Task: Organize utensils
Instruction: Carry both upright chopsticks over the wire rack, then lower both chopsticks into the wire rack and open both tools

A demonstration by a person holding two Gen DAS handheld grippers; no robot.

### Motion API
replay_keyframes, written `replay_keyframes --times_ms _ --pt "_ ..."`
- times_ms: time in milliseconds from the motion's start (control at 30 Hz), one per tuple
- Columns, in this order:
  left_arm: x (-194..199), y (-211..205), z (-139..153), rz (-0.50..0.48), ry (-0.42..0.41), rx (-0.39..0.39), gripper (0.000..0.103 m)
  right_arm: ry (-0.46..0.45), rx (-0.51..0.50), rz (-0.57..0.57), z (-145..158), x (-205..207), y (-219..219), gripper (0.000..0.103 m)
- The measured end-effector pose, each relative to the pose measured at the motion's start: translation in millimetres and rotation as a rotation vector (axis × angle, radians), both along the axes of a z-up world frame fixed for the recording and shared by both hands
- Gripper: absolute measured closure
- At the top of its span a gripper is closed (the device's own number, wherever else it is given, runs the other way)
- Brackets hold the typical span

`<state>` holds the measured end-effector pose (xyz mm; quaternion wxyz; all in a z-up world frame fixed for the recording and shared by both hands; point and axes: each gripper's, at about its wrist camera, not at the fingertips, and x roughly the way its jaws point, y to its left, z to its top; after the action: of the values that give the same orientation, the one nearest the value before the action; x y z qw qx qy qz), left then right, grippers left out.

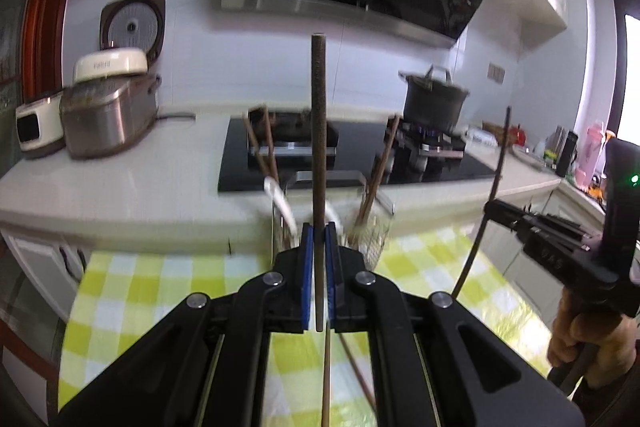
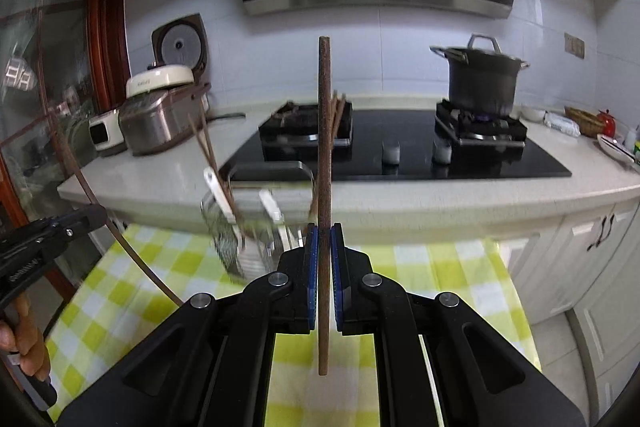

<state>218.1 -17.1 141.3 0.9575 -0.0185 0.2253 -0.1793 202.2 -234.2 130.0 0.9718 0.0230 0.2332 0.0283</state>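
In the left wrist view my left gripper (image 1: 319, 235) is shut on a dark brown chopstick (image 1: 319, 131) that stands upright between the blue pads. Behind it sits a wire mesh utensil basket (image 1: 376, 239) with chopsticks and white spoons (image 1: 280, 203) in it. At the right edge a hand holds my right gripper (image 1: 491, 207), which is shut on a second chopstick (image 1: 496, 183). In the right wrist view my right gripper (image 2: 324, 231) clamps its brown chopstick (image 2: 324, 131) upright. The basket (image 2: 232, 247) lies left of it. My left gripper (image 2: 98, 215) is at the far left with its chopstick (image 2: 80, 179).
A green and white checked cloth (image 1: 160, 287) covers the table under both grippers, with two more sticks (image 1: 327, 379) lying on it. Beyond it runs a white counter with a black gas stove (image 2: 400, 143), a dark pot (image 2: 480, 79) and a rice cooker (image 1: 108, 115).
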Motion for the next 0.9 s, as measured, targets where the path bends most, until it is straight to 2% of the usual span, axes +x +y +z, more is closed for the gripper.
replay_keyframes --times_ms 267,433,567,900 --pt "31 -8 50 0.042 -0.097 -0.042 0.097 -0.105 0.012 0.023 47 37 5 0.095" --pt "51 -16 60 0.056 -0.117 -0.074 0.097 -0.150 -0.004 0.042 65 54 12 0.095" --pt "70 -26 53 0.049 -0.104 -0.080 0.097 -0.171 -0.003 0.044 67 66 13 0.095" --pt "115 -35 4 0.081 -0.026 -0.087 0.097 -0.155 0.012 0.046 48 98 11 0.095"
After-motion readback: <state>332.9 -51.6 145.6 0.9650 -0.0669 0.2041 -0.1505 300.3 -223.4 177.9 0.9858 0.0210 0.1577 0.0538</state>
